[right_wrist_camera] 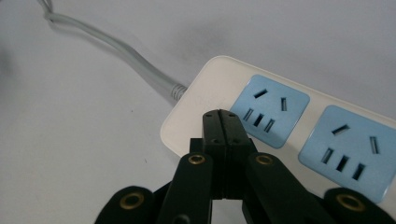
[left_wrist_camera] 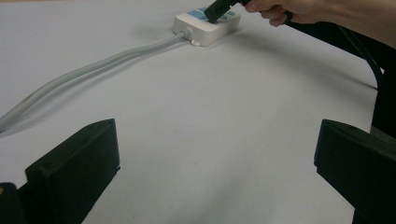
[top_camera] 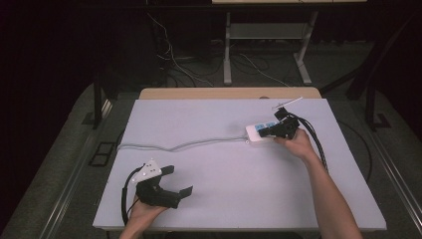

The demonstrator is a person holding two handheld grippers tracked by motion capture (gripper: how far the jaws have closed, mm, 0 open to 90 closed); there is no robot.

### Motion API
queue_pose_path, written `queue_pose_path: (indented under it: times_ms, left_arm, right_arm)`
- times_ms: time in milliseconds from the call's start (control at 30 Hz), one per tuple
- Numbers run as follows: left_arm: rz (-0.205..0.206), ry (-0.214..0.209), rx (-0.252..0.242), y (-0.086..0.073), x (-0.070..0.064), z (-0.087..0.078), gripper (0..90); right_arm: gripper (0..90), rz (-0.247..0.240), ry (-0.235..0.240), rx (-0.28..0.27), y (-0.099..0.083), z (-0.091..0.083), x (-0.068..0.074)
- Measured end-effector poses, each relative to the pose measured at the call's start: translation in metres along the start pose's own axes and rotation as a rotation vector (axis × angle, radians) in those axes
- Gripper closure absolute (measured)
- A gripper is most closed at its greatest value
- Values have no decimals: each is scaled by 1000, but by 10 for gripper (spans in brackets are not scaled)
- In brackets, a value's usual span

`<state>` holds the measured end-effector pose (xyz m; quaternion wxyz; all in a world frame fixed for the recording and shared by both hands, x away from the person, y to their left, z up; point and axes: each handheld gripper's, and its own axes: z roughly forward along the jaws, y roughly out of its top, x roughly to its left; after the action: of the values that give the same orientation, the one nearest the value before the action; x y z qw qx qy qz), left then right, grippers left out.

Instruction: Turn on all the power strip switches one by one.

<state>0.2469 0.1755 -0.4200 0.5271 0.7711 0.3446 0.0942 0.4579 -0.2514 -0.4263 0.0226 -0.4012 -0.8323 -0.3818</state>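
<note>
Dark floor and tangled cables fill the upper part of the high view, behind a rectangular table (top_camera: 219, 199) whose matte, pale grey top takes up the centre of the frame, with a strip of light wood showing along its far edge.

Next in size, a smooth grey power cord (top_camera: 179, 146) runs in a shallow wave from the left edge of the tabletop toward the right of centre, where it enters a white plastic power strip (top_camera: 255, 133). In the right gripper view the power strip (right_wrist_camera: 196, 105) is a flat box with rounded corners and glossy casing, carrying light blue square socket faces with dark slots; the cord joins it through a ribbed collar at the upper left of that frame.

At the right of centre in the high view, the right gripper (top_camera: 268, 131), black and angular, sits over the strip's near end. Its jaws are pressed flat together with nothing between them, their tips touching the white casing just beside the first blue socket.

At the lower left of the high view, the left gripper (top_camera: 180, 181) rests on the table, well apart from the strip, a grey three-cornered plate on top. Its blocky black jaws stand wide apart over bare tabletop.
</note>
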Motion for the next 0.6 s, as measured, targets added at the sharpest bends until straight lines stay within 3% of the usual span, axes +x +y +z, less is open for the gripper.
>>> queue_pose_path:
  times_ms: [267, 333, 533, 600]
  left_arm:
    - [-9, 11, -1, -1, 2, -1, 0]
    - [-13, 13, -2, -1, 2, -1, 0]
    - [-13, 9, 0, -1, 1, 0, 0]
    - [-15, 8, 1, -1, 1, 0, 0]
  right_arm:
    - [900, 6, 37, -46, -8, -1, -7]
    - [900, -11, 10, -36, -6, 0, -4]
    - [900, -7, 11, -56, -8, 0, -5]
    - [900, -21, -8, -48, -7, 0, -2]
